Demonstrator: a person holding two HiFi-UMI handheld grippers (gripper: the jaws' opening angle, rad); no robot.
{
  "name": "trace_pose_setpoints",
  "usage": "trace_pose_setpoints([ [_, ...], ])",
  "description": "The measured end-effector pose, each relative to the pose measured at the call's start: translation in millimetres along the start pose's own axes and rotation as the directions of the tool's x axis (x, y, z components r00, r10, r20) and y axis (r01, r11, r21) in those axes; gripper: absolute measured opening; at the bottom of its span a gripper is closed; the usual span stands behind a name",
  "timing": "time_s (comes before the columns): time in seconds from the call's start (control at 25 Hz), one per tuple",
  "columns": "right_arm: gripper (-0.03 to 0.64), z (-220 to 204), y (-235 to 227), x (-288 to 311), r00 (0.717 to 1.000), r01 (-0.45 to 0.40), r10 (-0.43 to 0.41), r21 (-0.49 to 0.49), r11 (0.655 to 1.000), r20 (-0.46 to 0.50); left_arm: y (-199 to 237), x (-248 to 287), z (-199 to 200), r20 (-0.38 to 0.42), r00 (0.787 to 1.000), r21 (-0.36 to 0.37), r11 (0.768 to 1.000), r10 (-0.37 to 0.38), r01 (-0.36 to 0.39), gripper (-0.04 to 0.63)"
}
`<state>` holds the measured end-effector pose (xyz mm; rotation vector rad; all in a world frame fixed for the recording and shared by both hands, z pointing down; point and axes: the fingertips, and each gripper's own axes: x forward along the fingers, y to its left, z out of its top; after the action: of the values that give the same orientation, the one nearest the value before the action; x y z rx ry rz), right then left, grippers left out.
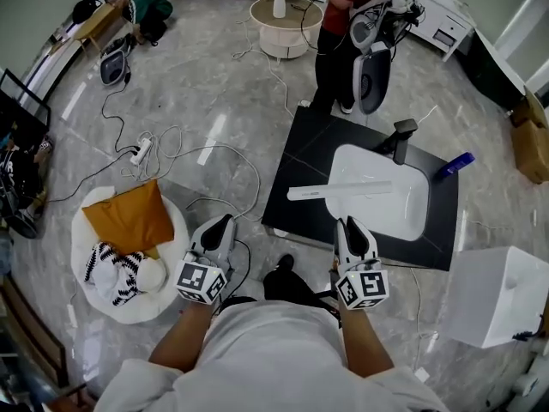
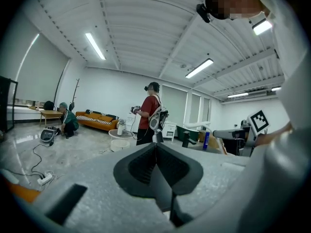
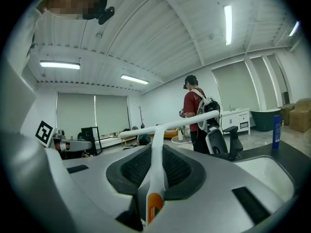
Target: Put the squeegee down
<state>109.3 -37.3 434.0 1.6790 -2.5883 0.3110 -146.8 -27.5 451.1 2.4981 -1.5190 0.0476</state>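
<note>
Black counter (image 1: 298, 163) with a white sink (image 1: 413, 223) set into it, seen from above. The faucet (image 1: 401, 136) and a blue bottle (image 1: 455, 165) stand at its far side.

The squeegee (image 1: 339, 190) is carried over the near left part of the sink. Its white blade runs left to right, crossing from the dark counter surface onto the basin. Its handle (image 3: 156, 178) runs back toward the person, at right angles to the blade, straight into the right claw (image 1: 350, 225). The squeegee therefore lies directly ahead of that claw, and the counter and basin lie just below and beyond it. The blade appears lifted off both, though contact cannot be ruled out from above.

Right claw (image 3: 156, 152): clamped on the squeegee handle, with an orange patch on the handle showing near its base. This is the working hand, and setting the tool down probably needs only a short lowering.

Left claw (image 1: 220, 227) (image 2: 156, 148): jaws together, holding nothing. It is held over the floor, well apart from the counter's left edge.
</note>
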Motion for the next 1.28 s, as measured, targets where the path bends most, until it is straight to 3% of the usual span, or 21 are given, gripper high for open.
trace_pose_setpoints([
  [0.36, 0.077, 8.1, -60.7, 51.9, 1.000, 0.027, -0.027, 0.030, 0.999, 0.008, 3.8, 97.5, 14.1, -0.011, 0.999, 0.019, 0.999, -0.038, 0.038, 0.017],
  [0.8, 0.075, 10.5, -100.4, 94.3, 0.995, 0.096, -0.095, 0.059, 0.994, -0.010, 22.7, 168.4, 16.2, -0.043, 0.994, 0.033, 0.994, -0.102, 0.103, 0.017],
  [1.08, 0.075, 16.4, -109.3, 144.5, 0.989, 0.137, -0.132, 0.070, 0.988, -0.070, 37.3, 222.9, 13.9, -0.083, 0.973, 0.011, 0.976, -0.217, 0.219, 0.017],
  [1.28, 0.075, 11.3, -114.2, 185.9, 0.972, 0.176, -0.160, 0.079, 0.981, -0.174, 48.4, 256.5, 13.0, -0.097, 0.949, -0.012, 0.954, -0.299, 0.299, 0.017],
])
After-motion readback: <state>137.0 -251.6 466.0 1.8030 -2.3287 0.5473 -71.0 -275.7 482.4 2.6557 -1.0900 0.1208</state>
